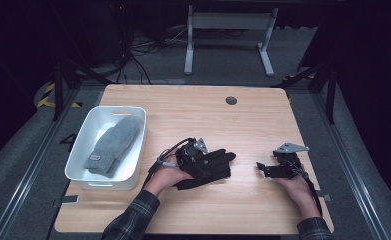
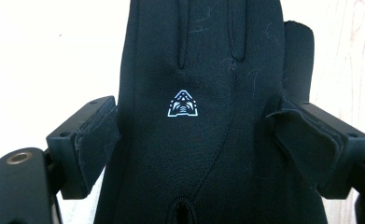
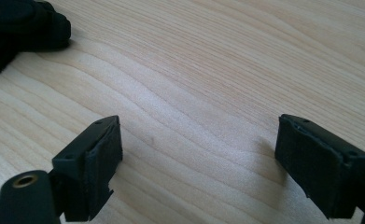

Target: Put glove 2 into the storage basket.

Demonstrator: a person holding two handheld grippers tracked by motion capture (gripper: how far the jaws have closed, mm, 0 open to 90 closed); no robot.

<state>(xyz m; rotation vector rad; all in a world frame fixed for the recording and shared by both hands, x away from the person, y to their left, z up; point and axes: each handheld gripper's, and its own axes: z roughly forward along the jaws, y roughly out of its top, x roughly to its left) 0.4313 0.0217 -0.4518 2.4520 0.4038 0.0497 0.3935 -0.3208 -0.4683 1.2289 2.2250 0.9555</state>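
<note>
A black glove lies flat on the wooden table, fingers pointing right. My left gripper is down over its palm. In the left gripper view the glove, with a small white logo, runs up between the jaws of the left gripper, whose pads stand at its two edges without squeezing it. My right gripper rests open on the bare wood to the glove's right. The right gripper has nothing between its jaws, and the glove's fingertips lie at that view's top left.
A white bin stands at the table's left with a grey knitted mitten inside it. A dark round cable hole sits near the far edge. Table legs and cables lie on the floor beyond.
</note>
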